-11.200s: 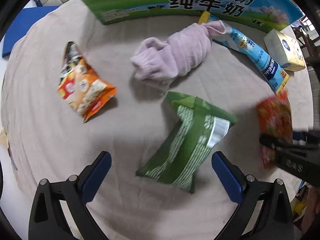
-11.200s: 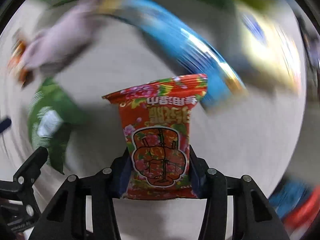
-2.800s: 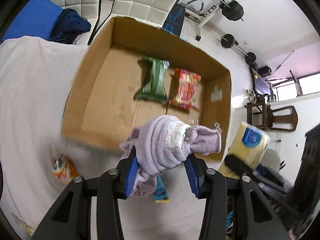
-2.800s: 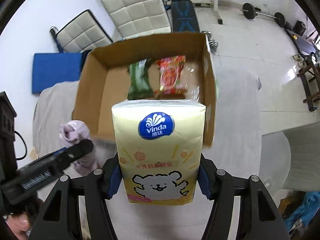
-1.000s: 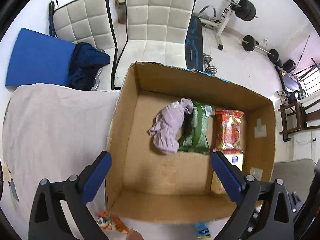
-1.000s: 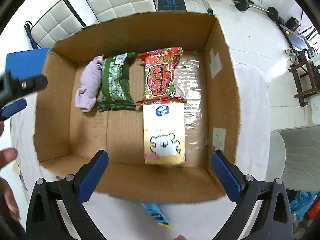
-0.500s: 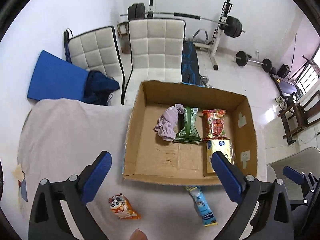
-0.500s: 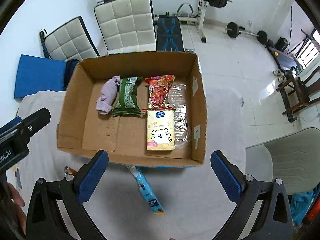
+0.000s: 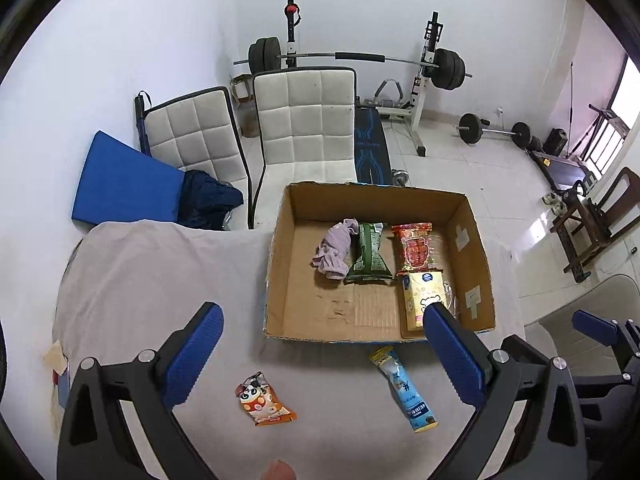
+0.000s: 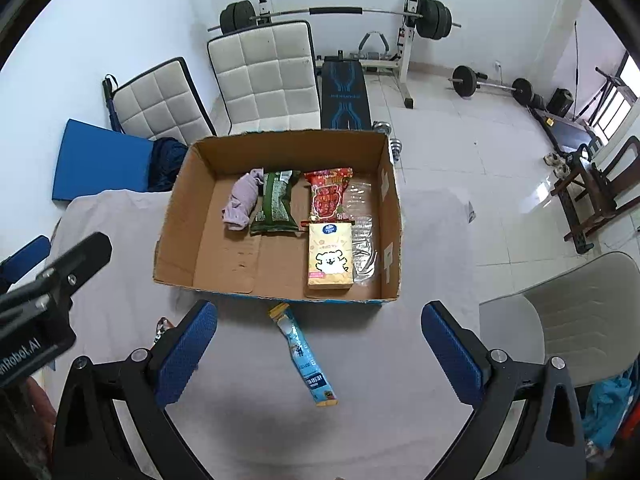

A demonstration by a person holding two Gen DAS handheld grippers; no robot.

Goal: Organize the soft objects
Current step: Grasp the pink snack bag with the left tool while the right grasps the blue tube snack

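Left wrist view: left tool (image 9: 320, 354) spread wide, grasping nothing, high above the desk (image 9: 160, 280) under its pale cloth. Cardboard box (image 9: 280, 280) open on the far side of the desk, holding a lilac cloth (image 9: 335, 249), a green packet (image 9: 368, 256) touching it on the right, a red packet (image 9: 416, 250) further right, and a yellow tissue pack (image 9: 422, 300) just in front of the red one. Outside the box, on the cloth: an orange snack bag (image 9: 264, 400) near the front, and a blue stick pack (image 9: 404, 388) just beside the box's near wall. Right wrist view: right tool (image 10: 318, 350) likewise spread wide and empty, above the same desk (image 10: 400, 360). Same box (image 10: 176, 220) with lilac cloth (image 10: 242, 202), green packet (image 10: 276, 204), red packet (image 10: 330, 196) and tissue pack (image 10: 330, 258) in a row and a half along its right half; clear plastic (image 10: 362, 236) against the right wall. Blue stick pack (image 10: 304, 356) between the two pads, its top end close to the box. White padded chairs (image 10: 260, 72) and a barbell rack (image 10: 336, 12) behind.
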